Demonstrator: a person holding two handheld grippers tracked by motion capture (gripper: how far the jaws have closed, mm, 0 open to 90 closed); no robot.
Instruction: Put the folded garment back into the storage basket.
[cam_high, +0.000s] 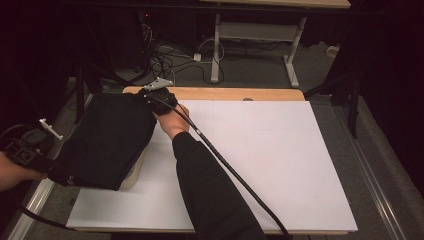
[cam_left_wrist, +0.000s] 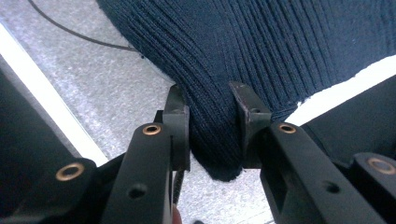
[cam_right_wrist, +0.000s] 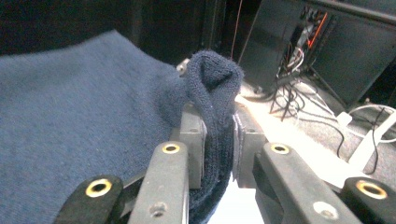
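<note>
In the high view, a dark knitted garment (cam_high: 107, 140) lay over the left part of the white desk (cam_high: 260, 165), its near-left corner hanging past the desk's edge. The left gripper (cam_high: 60, 172) met that overhanging corner, while the right gripper (cam_high: 152, 97), its arm reaching across the desk, sat at the garment's far right corner by the wooden strip (cam_high: 225, 93). With the cloth held at two opposite corners, the likely trouble was uneven pulling: one hand outrunning the other would drag the fabric askew or slide more of it off the desk toward the floor (cam_high: 50, 210). A pale thing peeked from under the near edge; what it was could not be told.

In the left gripper view, the jaws stood narrow, closed on a rounded fold of the garment (cam_left_wrist: 261, 51), the ribbed knit bulging up and away from between them. Only a short lip of cloth reached below the pads, so a sharp tug could pull the fold free.

In the right gripper view, the jaws were nearly together, pinching a bunched corner of the garment (cam_right_wrist: 70, 121) that stood up above them as a lump, the rest spreading away to the left. The bunch looked thick and rolled, so it might unroll and slip out under load, and the cables (cam_right_wrist: 285, 93) beyond the desk's edge were near enough to snag a swinging corner.
</note>
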